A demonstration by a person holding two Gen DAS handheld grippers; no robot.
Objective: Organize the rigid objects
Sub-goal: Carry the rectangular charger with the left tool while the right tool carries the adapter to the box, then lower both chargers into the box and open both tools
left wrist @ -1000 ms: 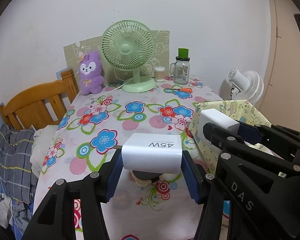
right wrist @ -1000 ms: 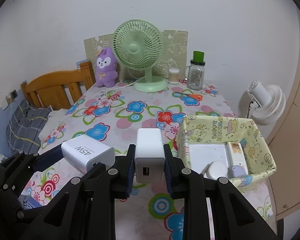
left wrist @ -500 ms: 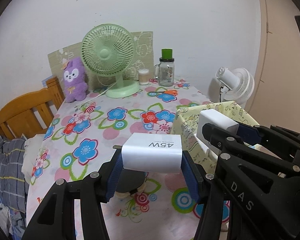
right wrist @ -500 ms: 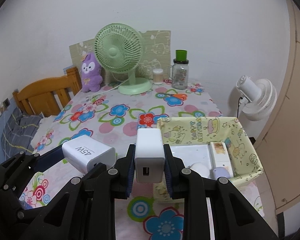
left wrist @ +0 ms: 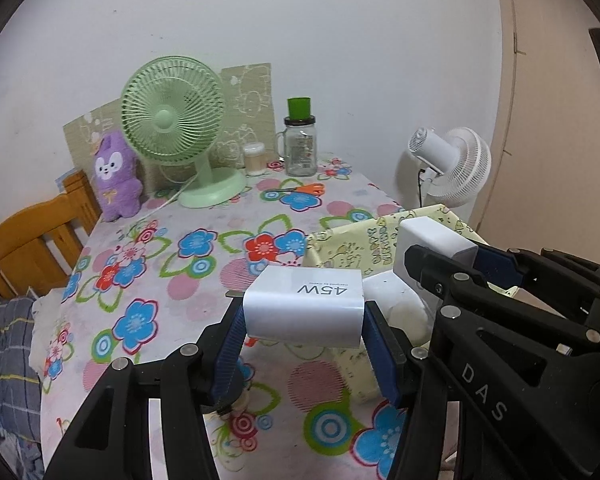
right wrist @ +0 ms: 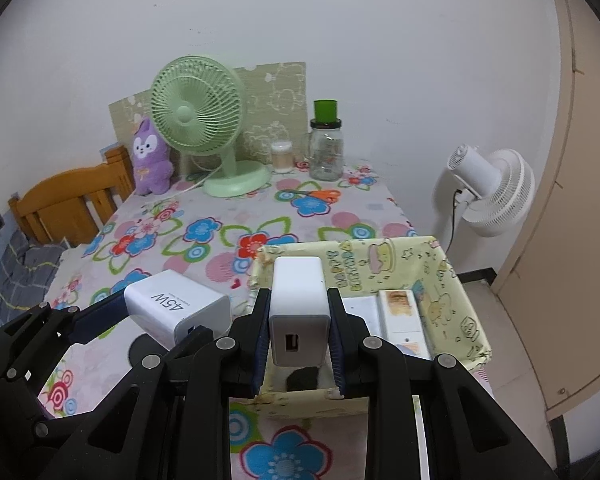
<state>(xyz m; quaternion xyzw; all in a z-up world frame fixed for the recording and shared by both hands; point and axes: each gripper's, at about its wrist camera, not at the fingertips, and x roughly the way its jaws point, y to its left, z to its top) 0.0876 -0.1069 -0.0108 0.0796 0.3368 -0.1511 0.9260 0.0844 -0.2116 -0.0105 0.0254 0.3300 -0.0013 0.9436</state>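
Chargers fill both our grippers. Our left gripper [left wrist: 303, 320] clenches the white 45W charger [left wrist: 304, 307] at lower centre of the left view, above the floral tablecloth [left wrist: 188, 272]. Our right gripper [right wrist: 298, 346] clamps the smaller white charger [right wrist: 299, 310], USB port toward us, at lower centre of the right view, above the yellow fabric basket [right wrist: 452, 280]'s near left corner.

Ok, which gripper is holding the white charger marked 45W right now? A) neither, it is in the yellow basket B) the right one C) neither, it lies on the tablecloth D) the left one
D: the left gripper is shut on the 45W charger, while the right gripper clamps a plain white charger above the yellow basket.
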